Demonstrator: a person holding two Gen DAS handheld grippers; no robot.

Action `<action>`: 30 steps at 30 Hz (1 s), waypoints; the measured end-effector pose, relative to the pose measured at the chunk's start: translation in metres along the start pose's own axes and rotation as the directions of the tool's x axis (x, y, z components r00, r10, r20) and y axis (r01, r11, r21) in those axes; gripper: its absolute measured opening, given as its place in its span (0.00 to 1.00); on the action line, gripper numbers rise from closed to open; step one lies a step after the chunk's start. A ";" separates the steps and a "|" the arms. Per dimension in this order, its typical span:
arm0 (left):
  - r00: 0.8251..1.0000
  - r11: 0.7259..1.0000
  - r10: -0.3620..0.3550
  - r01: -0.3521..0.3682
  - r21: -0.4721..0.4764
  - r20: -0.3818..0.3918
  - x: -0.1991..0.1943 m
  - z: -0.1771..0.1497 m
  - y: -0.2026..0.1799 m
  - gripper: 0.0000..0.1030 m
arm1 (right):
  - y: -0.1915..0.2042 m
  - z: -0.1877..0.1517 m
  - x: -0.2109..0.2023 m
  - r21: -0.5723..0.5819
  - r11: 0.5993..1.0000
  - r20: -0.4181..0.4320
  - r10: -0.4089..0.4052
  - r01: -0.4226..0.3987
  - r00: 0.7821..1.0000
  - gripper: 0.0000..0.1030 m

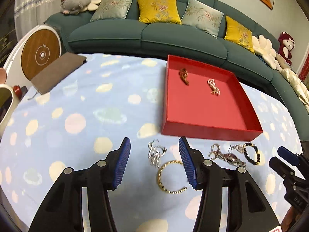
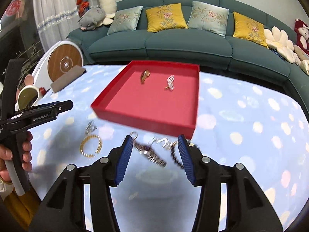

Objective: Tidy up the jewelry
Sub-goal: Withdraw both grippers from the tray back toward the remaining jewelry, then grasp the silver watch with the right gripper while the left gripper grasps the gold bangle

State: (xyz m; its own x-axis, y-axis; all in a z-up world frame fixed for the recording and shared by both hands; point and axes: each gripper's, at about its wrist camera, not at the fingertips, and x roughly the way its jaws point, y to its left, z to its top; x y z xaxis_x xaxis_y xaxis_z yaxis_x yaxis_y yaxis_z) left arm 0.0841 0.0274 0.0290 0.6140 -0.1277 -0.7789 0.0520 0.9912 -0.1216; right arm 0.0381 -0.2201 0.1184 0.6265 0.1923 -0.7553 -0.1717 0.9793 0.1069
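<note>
Jewelry lies in two places: loose pieces at lower centre on the blanket (image 1: 77, 100), two pieces already inside the red tray (image 1: 212, 128). Your left gripper (image 1: 154, 162) is spread, empty, above the gold bangle (image 1: 170, 177); your right gripper (image 2: 155, 157) is likewise parted over the watch (image 2: 152, 154). Next, judged: descend, pinch one piece, carry it to the tray.

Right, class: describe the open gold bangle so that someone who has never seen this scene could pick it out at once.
Find the shallow red cardboard tray on the blue spotted blanket. In front of the tray's near wall lies a row of loose jewelry; the twisted gold open bangle is the plain ring beside the silver chain cluster. It alone is yellow metal with a gap, unlike the black beaded bracelet.
</note>
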 end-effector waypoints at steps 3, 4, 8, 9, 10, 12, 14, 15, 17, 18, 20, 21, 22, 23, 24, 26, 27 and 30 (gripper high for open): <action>1.000 1.000 -0.008 0.007 -0.015 -0.029 0.011 -0.018 -0.001 0.50 | 0.011 -0.015 0.018 -0.018 1.000 -0.030 0.014 -0.015 0.999 0.46; 0.999 1.000 -0.003 0.003 -0.008 -0.039 0.015 -0.023 -0.001 0.54 | 0.012 -0.020 0.025 -0.020 0.999 -0.044 0.026 -0.027 0.999 0.46; 0.998 0.999 0.022 -0.020 0.035 -0.059 0.032 -0.035 -0.001 0.54 | 0.017 -0.033 0.044 -0.054 0.998 -0.069 0.018 -0.021 0.997 0.46; 0.997 0.999 0.022 -0.020 0.036 -0.067 0.036 -0.036 -0.001 0.54 | 0.017 -0.033 0.049 -0.053 0.998 -0.073 0.022 -0.026 0.997 0.46; 0.997 0.999 0.021 -0.019 0.035 -0.077 0.039 -0.038 0.000 0.54 | 0.016 -0.034 0.053 -0.051 0.998 -0.077 0.024 -0.028 0.997 0.46; 0.995 0.999 0.018 -0.015 0.031 -0.096 0.046 -0.040 0.000 0.54 | 0.013 -0.034 0.062 -0.049 0.998 -0.091 0.022 -0.026 0.996 0.46; 0.994 0.999 0.018 -0.014 0.038 -0.106 0.050 -0.041 -0.002 0.54 | 0.011 -0.035 0.072 -0.044 0.999 -0.107 0.023 -0.028 0.994 0.46; 0.994 0.999 0.018 -0.013 0.045 -0.107 0.051 -0.041 -0.003 0.54 | 0.010 -0.035 0.075 -0.046 0.999 -0.113 0.021 -0.026 0.993 0.46; 0.994 0.998 0.023 -0.017 0.056 -0.111 0.055 -0.042 -0.005 0.54 | 0.009 -0.034 0.081 -0.050 0.998 -0.121 0.026 -0.032 0.992 0.46; 0.994 0.998 0.027 -0.021 0.062 -0.106 0.056 -0.042 -0.006 0.54 | 0.009 -0.034 0.084 -0.052 0.998 -0.125 0.028 -0.035 0.992 0.46; 0.995 0.997 0.035 -0.028 0.077 -0.097 0.056 -0.043 -0.007 0.54 | 0.010 -0.034 0.088 -0.057 0.998 -0.136 0.033 -0.041 0.990 0.46; 0.995 0.996 0.036 -0.029 0.081 -0.094 0.056 -0.044 -0.008 0.54 | 0.011 -0.034 0.090 -0.059 0.997 -0.140 0.033 -0.042 0.990 0.46; 0.995 0.996 0.036 -0.028 0.083 -0.093 0.056 -0.044 -0.008 0.54 | 0.012 -0.035 0.091 -0.059 0.997 -0.144 0.035 -0.044 0.989 0.46; 0.995 0.996 0.035 -0.027 0.085 -0.091 0.055 -0.045 -0.008 0.54 | 0.012 -0.035 0.093 -0.060 0.997 -0.147 0.036 -0.045 0.989 0.46; 0.995 0.996 0.034 -0.026 0.086 -0.091 0.055 -0.045 -0.007 0.54 | 0.012 -0.035 0.094 -0.064 0.997 -0.145 0.033 -0.043 0.989 0.46; 0.995 0.995 0.033 -0.025 0.094 -0.089 0.055 -0.045 -0.008 0.54 | 0.013 -0.035 0.094 -0.066 0.997 -0.144 0.032 -0.042 0.989 0.45; 0.995 0.995 0.034 -0.025 0.099 -0.089 0.055 -0.045 -0.008 0.54 | 0.012 -0.035 0.094 -0.067 0.997 -0.144 0.031 -0.041 0.989 0.44; 0.995 0.993 0.039 -0.029 0.111 -0.087 0.054 -0.046 -0.010 0.48 | 0.013 -0.036 0.093 -0.075 0.997 -0.141 0.022 -0.033 0.990 0.35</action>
State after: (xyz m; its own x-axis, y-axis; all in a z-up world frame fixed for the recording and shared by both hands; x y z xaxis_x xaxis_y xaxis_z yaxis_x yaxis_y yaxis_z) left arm 0.0802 0.0089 -0.0403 0.5450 -0.0919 -0.8334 0.1213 0.9922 -0.0301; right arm 0.0668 -0.1916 0.0258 0.5091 0.2030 -0.8364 -0.2486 0.9651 0.0829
